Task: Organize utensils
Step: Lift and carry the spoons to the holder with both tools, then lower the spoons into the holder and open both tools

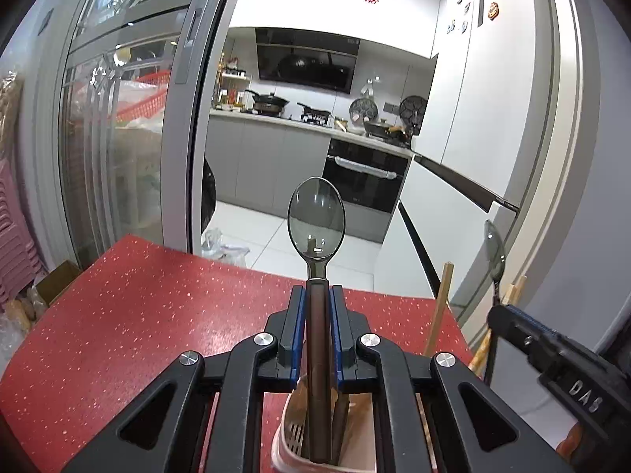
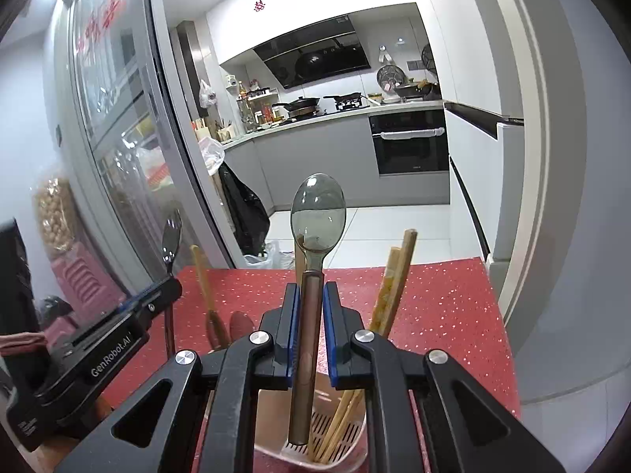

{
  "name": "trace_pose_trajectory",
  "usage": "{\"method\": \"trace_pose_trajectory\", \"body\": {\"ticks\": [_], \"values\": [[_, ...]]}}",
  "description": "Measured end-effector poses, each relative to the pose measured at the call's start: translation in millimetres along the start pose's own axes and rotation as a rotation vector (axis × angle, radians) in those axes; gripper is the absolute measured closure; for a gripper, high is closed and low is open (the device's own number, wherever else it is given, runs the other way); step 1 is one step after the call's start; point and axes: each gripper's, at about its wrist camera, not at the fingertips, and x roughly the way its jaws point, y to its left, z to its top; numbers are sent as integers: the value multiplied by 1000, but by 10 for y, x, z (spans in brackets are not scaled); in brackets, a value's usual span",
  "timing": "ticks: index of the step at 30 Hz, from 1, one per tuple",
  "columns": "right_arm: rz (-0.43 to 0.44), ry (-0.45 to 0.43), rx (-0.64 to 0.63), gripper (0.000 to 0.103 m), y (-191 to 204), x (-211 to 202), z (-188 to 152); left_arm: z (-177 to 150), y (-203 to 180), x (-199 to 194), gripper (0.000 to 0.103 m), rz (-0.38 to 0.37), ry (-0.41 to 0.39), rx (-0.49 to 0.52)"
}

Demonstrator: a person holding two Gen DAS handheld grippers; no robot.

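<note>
My left gripper (image 1: pixel 317 295) is shut on a dark-handled spoon (image 1: pixel 316 216), held upright, bowl up, with the handle's end down in a pink-and-white utensil holder (image 1: pixel 290 433). My right gripper (image 2: pixel 311 291) is shut on a translucent grey spoon (image 2: pixel 318 209), also upright, its handle end in a holder compartment (image 2: pixel 335 433) beside several wooden chopsticks (image 2: pixel 396 276). The right gripper also shows at the right of the left wrist view (image 1: pixel 552 351). The left gripper also shows at the left of the right wrist view (image 2: pixel 98 339).
The holder stands on a red speckled table (image 1: pixel 138 307). Wooden utensils (image 2: pixel 205 287) and a red spoon (image 2: pixel 241 325) stand up in the holder. A glass sliding door (image 1: pixel 130 138) is at the left and a white door frame (image 2: pixel 532 197) at the right. The kitchen lies beyond.
</note>
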Motion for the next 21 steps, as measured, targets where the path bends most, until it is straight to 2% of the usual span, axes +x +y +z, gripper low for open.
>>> {"method": "trace_pose_trajectory", "body": {"ticks": [5,14,21], "values": [[-37,-29,-51,91,65,121,-132,-102,-36,70,66,15,-36,37],[-60,-35,-95,91,93,180,-337,-318,-102,150,66,34,-19,103],[-57,-2,-108,91,91,197,-495,-449,-135,129,66,60,10,156]]}}
